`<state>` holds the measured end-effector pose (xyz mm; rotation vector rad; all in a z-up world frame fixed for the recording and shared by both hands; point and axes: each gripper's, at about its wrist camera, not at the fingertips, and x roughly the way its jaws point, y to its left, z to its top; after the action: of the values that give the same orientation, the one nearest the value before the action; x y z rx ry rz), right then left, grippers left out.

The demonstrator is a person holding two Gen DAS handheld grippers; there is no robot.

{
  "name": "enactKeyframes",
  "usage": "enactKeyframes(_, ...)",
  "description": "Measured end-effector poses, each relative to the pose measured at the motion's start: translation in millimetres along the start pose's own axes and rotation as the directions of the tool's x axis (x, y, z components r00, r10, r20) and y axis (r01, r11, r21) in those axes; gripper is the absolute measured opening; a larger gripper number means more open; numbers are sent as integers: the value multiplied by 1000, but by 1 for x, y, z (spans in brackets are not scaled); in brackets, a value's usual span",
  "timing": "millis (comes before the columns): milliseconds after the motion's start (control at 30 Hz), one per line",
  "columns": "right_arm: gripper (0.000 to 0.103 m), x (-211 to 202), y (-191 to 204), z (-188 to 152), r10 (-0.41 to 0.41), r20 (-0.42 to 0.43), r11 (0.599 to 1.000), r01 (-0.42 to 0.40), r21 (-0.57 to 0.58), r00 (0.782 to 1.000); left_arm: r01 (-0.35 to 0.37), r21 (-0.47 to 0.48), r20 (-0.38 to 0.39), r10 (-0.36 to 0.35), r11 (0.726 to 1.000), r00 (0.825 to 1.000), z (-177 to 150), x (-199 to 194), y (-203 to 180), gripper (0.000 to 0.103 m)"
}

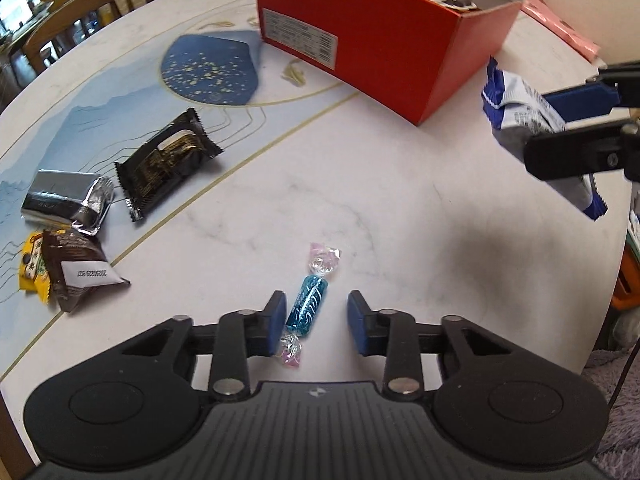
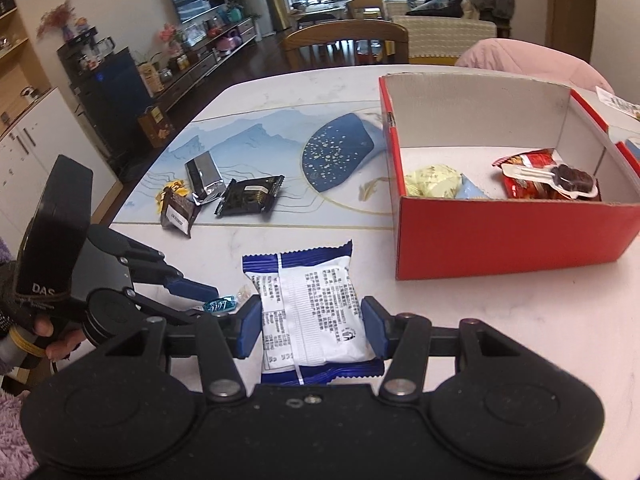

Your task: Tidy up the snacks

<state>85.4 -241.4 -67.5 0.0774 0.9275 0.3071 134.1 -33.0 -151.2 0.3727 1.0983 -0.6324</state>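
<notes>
My left gripper (image 1: 316, 320) is open, its blue pads on either side of a teal twist-wrapped candy (image 1: 307, 305) that lies on the white table (image 1: 400, 200). My right gripper (image 2: 311, 326) is shut on a white and blue snack packet (image 2: 310, 308) and holds it above the table, left of the open red box (image 2: 500, 236). The same packet (image 1: 524, 116) shows at the right of the left wrist view. The red box (image 1: 384, 48) holds several snacks. The left gripper (image 2: 192, 298) and the candy (image 2: 218, 305) also show in the right wrist view.
On the table's blue-patterned part lie a black packet (image 1: 168, 160), a silver packet (image 1: 66, 200), a brown packet (image 1: 78, 272) and a yellow one (image 1: 34, 272). Wooden chairs (image 2: 344, 42) stand beyond the far edge. A pink cloth (image 2: 528, 60) lies behind the box.
</notes>
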Motion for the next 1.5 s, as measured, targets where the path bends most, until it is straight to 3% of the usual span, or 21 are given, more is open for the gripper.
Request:
enactKeyframes(233, 52, -2, 1, -1, -35, 11, 999, 34, 28, 999, -10, -9, 26, 10, 1000, 1000, 1, 1, -6, 13)
enactKeyframes(467, 52, -4, -4, 3, -50, 16, 998, 50, 34, 999, -24, -122, 41, 29, 992, 999, 1, -2, -2, 12)
enactKeyframes(800, 52, -19, -23, 29, -63, 73, 998, 63, 3, 995, -18, -292, 137, 61, 956, 989, 25, -46, 8, 12)
enactKeyframes(1067, 52, -30, -52, 57, -74, 126, 997, 77, -21, 989, -14, -321, 210, 86, 947, 974, 57, -71, -4, 12)
enactKeyframes(1500, 52, -31, -120, 91, -129, 127, 990, 135, -40, 983, -32, -315, 239, 112, 949, 964, 124, -70, -42, 12)
